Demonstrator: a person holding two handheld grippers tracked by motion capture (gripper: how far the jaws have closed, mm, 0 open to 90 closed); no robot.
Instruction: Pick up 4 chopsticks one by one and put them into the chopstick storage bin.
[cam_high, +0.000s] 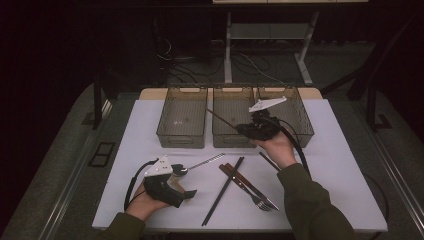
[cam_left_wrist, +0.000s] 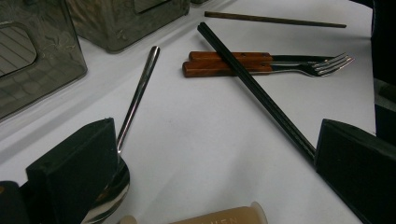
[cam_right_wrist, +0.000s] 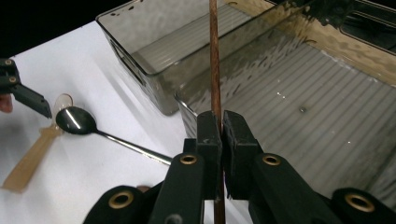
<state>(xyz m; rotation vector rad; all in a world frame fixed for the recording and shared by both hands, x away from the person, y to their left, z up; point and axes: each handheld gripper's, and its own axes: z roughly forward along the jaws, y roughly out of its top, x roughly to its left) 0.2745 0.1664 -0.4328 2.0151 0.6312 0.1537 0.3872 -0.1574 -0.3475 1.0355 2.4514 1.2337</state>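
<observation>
The right gripper (cam_right_wrist: 219, 135) has its two black jaws pressed together on a thin brown wooden chopstick (cam_right_wrist: 215, 56), pinched partway along its length so the long end juts out ahead — a hold that looks meant to keep the stick steady while it is carried over the middle one of three smoky translucent plastic bins (cam_high: 233, 122) standing side by side at the far edge of the white table (cam_high: 340, 165). In the high view the chopstick (cam_high: 222, 120) slants above that bin's near-left part, not yet inside it. The likely aim is sorting cutlery by kind, one bin each. The left gripper (cam_left_wrist: 210, 177) rests low at the table's near-left with its jaws wide apart and nothing between them; beside its left jaw lies a polished steel spoon (cam_left_wrist: 137, 98), perhaps the next pick. Loose on the table wait a pair of black chopsticks (cam_left_wrist: 257, 88) lying across a wood-handled fork (cam_left_wrist: 261, 69) and its wood-handled companion, and a second brown chopstick (cam_left_wrist: 275, 19) further off. A pale beige plastic spoon (cam_right_wrist: 35, 149) lies near the steel one; faint raised letters show on its handle — too cropped to read.
</observation>
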